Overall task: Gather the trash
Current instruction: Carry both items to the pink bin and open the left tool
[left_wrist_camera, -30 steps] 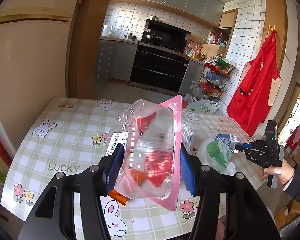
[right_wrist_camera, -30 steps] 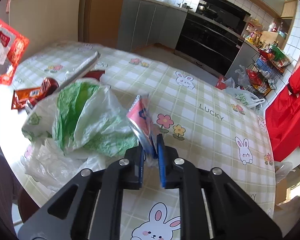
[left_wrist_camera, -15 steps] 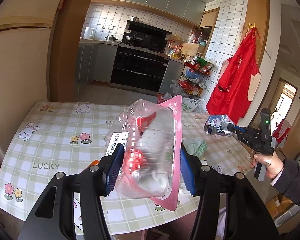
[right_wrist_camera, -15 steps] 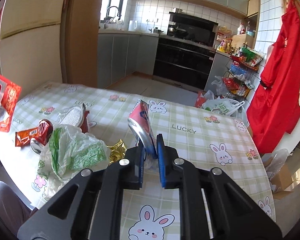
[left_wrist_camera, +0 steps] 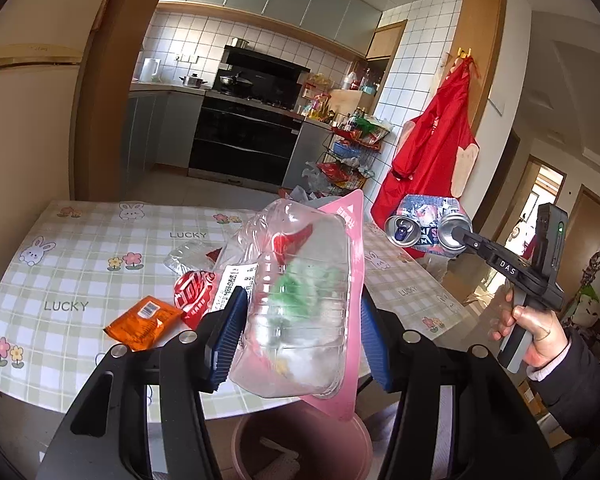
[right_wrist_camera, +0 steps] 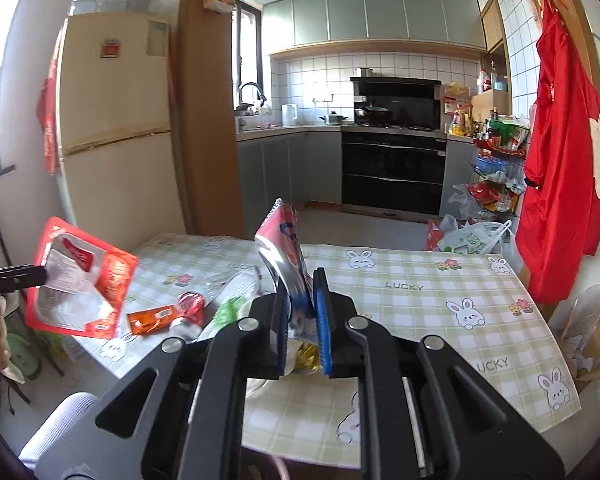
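My left gripper (left_wrist_camera: 300,336) is shut on a clear plastic blister pack (left_wrist_camera: 300,280) with a pink backing card, held above the near table edge and a pink bin (left_wrist_camera: 340,440). In the right wrist view the same pack (right_wrist_camera: 80,280) hangs at the far left. My right gripper (right_wrist_camera: 304,312) is shut on a flattened drink can (right_wrist_camera: 284,248), raised above the table. The left wrist view shows that can (left_wrist_camera: 428,226) in the air to the right, with a person's hand (left_wrist_camera: 532,328) on the handle.
The checked rabbit tablecloth (left_wrist_camera: 80,280) carries an orange wrapper (left_wrist_camera: 144,322), a red can (left_wrist_camera: 192,292), a green and white bag (right_wrist_camera: 228,308) and a gold wrapper (right_wrist_camera: 306,354). A fridge (right_wrist_camera: 112,152) stands left; a red apron (right_wrist_camera: 560,200) and bags (right_wrist_camera: 472,236) stand right.
Both grippers have drawn back from the table and risen. The right one carried the flattened can up off the cloth. The pink bin has come into view under the left gripper.
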Motion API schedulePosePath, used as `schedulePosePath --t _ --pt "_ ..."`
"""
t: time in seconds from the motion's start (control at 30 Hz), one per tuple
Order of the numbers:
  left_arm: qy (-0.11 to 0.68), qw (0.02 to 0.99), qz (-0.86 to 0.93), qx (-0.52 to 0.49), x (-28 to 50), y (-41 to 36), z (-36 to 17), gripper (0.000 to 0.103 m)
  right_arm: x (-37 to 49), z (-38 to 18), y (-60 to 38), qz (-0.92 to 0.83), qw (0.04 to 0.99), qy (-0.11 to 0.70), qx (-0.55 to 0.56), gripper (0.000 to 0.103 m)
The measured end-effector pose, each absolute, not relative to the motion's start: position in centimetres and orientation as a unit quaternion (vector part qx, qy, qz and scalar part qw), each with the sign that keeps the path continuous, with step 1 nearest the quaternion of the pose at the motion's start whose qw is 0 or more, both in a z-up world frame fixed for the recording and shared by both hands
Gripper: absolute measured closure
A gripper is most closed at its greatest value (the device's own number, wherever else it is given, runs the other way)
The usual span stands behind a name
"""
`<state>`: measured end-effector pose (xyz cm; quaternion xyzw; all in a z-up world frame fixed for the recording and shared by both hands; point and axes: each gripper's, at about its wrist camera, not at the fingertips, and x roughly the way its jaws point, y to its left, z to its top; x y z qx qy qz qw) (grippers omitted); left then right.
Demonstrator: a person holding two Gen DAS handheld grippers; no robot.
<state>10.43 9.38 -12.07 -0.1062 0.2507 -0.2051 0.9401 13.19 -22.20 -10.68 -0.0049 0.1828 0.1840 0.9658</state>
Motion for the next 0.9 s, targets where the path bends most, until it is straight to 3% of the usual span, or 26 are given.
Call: schedulePosePath --t 0.33,0.63,0.73,0.9 --pt "0.316 0.897 -0.231 -0.205 6.3 7.9 -16.6 0.05 6.8 -11.9 -22.6 0.212 0.954 0.213 0.022 0.088" --pt "0.389 0.867 -0.253 -0.182 6.6 4.9 -19.7 0.049 6.1 -11.4 -22.6 0.217 0.954 0.204 0.024 0.088" --pt "0.399 0.862 -0.261 -0.174 7.4 4.0 -20.3 0.047 6.2 -11.4 -22.5 0.22 0.953 0.205 0.021 0.088" --pt "0.395 0.872 -0.234 -0.169 8.4 4.3 -20.3 0.031 6.6 -11.5 -22.5 0.229 0.95 0.213 0.02 0.088"
